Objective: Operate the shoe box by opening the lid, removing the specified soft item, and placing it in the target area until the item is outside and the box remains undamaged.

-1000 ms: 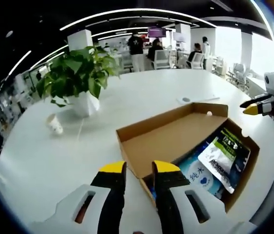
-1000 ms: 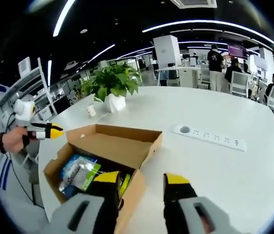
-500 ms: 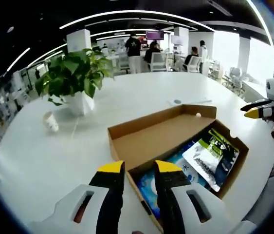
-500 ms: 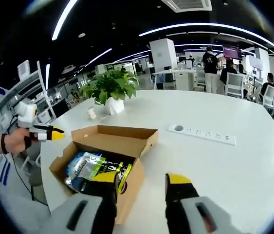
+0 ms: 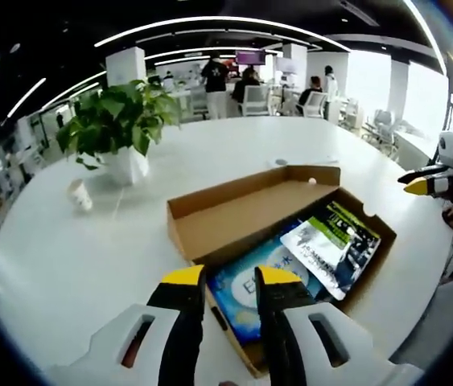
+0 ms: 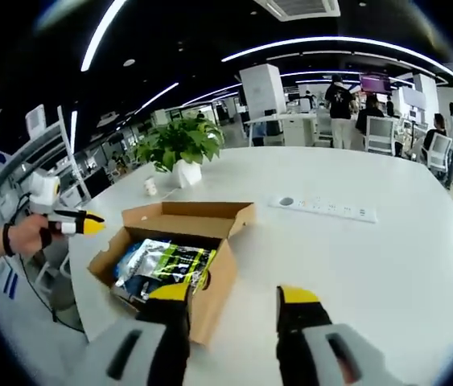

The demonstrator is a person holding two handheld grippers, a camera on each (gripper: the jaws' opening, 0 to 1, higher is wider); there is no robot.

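Both claws have drawn back from the shoe box [image 5: 278, 241] over the last second, so it sits lower and smaller in each view and more of its inside is exposed. The lid [image 5: 246, 213] is folded fully back, lying open toward the potted plant [image 5: 117, 129]. Inside, a blue soft pack [image 5: 246, 289] lies next to a white and green pouch [image 5: 327, 245], both flat in the base.

The left claw [image 5: 230, 277] hovers above the near corner of the box, its yellow-tipped jaws slightly parted with nothing between them. The right claw [image 6: 234, 296] hangs beside the box's front wall, jaws spread wide and empty. In the right gripper view the box stands near the edge of the white tabletop [image 6: 371, 257], well apart from the power strip [image 6: 323, 209].

Opening looks finished and the cardboard appears intact; the removal step is not yet begun. Which soft item is meant I cannot tell.
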